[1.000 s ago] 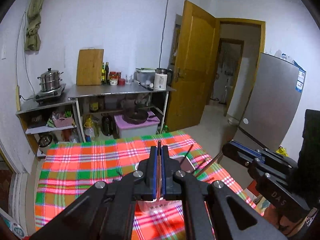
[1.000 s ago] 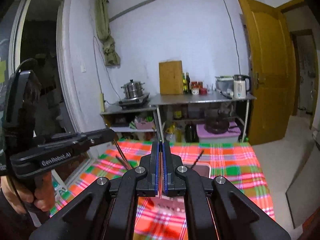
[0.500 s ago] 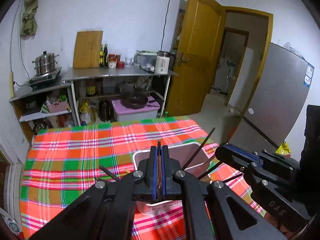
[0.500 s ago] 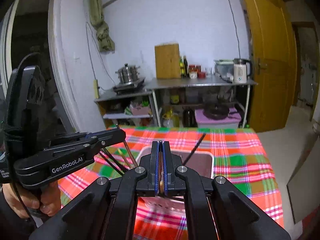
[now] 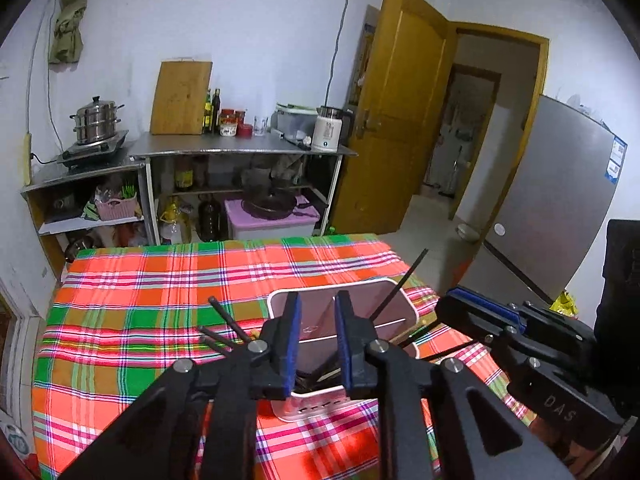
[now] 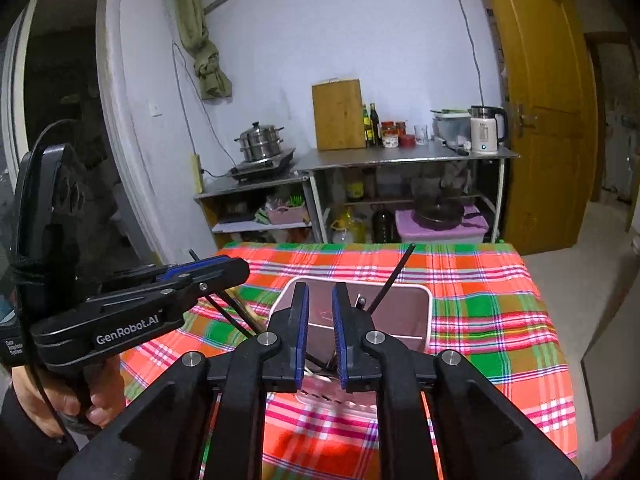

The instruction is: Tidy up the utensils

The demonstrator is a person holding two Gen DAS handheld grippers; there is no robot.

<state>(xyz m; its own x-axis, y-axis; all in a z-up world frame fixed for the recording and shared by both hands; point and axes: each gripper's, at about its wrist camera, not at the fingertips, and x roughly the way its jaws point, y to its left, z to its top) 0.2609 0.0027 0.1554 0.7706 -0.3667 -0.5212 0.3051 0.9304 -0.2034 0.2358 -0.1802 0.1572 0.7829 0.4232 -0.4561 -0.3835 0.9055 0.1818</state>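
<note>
Left wrist view: a big table with a plaid tablecloth [image 5: 160,320] fills the room's middle. On the cloth stands a pink utensil holder [image 5: 394,322]. Black chopsticks [image 5: 400,284] lean out of the holder, and more black chopsticks [image 5: 218,320] stick out just beside its left side. The left gripper [image 5: 317,320] hangs over the holder; its jaws have just been opening and nothing is between them. The right gripper [image 6: 320,312] hangs over the holder too, jaws just opened a little, pinching nothing.
</note>
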